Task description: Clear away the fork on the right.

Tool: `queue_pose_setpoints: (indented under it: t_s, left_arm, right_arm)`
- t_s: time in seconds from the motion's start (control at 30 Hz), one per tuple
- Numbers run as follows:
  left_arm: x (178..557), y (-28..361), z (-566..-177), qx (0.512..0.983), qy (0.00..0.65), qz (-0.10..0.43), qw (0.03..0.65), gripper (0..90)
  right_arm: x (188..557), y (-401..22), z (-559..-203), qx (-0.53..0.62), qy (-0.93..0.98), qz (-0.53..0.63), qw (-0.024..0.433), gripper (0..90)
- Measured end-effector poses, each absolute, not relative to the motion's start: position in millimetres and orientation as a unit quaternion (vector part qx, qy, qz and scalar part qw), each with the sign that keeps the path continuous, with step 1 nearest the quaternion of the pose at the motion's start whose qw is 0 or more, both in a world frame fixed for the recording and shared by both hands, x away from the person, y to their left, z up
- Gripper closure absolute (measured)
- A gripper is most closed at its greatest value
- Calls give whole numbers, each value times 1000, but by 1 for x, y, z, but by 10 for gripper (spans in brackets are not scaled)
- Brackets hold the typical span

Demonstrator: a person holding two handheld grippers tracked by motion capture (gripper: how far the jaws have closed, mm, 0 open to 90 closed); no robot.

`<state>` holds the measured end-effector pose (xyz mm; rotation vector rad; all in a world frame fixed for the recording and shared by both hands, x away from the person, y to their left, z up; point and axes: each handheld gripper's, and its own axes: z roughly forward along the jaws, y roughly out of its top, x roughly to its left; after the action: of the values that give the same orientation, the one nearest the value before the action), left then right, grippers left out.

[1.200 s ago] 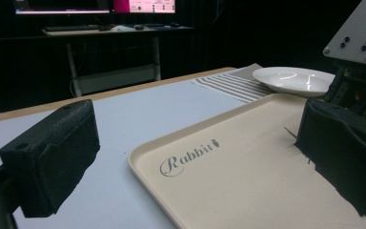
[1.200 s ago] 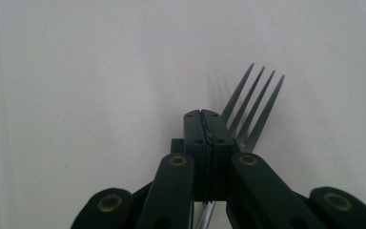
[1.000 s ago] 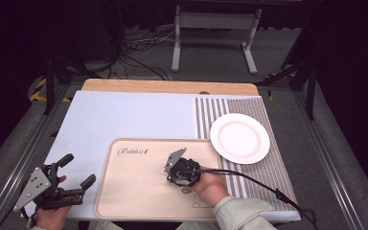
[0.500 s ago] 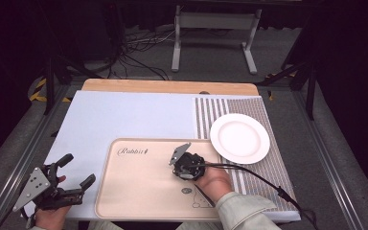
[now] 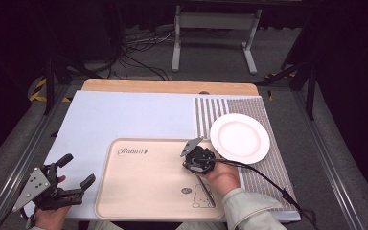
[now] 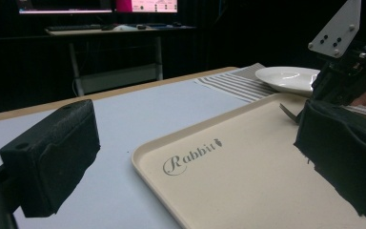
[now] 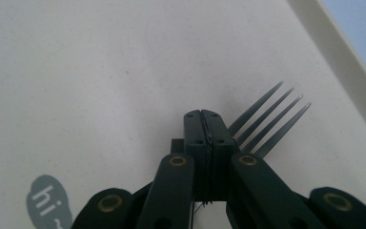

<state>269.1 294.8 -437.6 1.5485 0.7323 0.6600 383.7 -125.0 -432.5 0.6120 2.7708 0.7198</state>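
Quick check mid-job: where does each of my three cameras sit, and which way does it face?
High view: above the person's side, facing forward and down on the beige rectangular tray; both forearms enter from below.
Left gripper view: rides the left tool, facing low across the tray toward the white round plate; its jaws stand apart.
Right gripper view: rides the right tool, facing down on the tray; jaws shut on a dark metal fork.
Shared: the tray's "Rabbit" lettering, high and left views.

The fork's point(image 7: 267, 119) handle was hidden behind the right gripper's point(image 7: 203, 117) pressed-together jaws; only its tines showed.
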Motion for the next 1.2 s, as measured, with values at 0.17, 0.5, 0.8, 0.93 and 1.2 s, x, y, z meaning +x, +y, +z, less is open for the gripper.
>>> queue_pose_setpoints:
  t_s: [0.17, 0.5, 0.8, 0.93, 1.2]
  left_arm:
    - [269, 294, -438, 670, 317, 285, 607, 15]
    - [269, 295, -438, 670, 317, 285, 607, 15]
    - [269, 294, -438, 671, 317, 284, 607, 15]
    - [269, 294, -438, 672, 318, 283, 606, 16]
    - [270, 294, -439, 673, 318, 283, 605, 16]
  right_arm:
    - [386, -135, -432, 221, 938, 242, 112, 900]
    - [390, -149, -431, 242, 934, 236, 118, 900]
    - [393, -163, -431, 262, 927, 239, 119, 900]
    - [393, -166, -430, 265, 927, 235, 120, 900]
    - [393, -172, -431, 273, 924, 239, 120, 900]
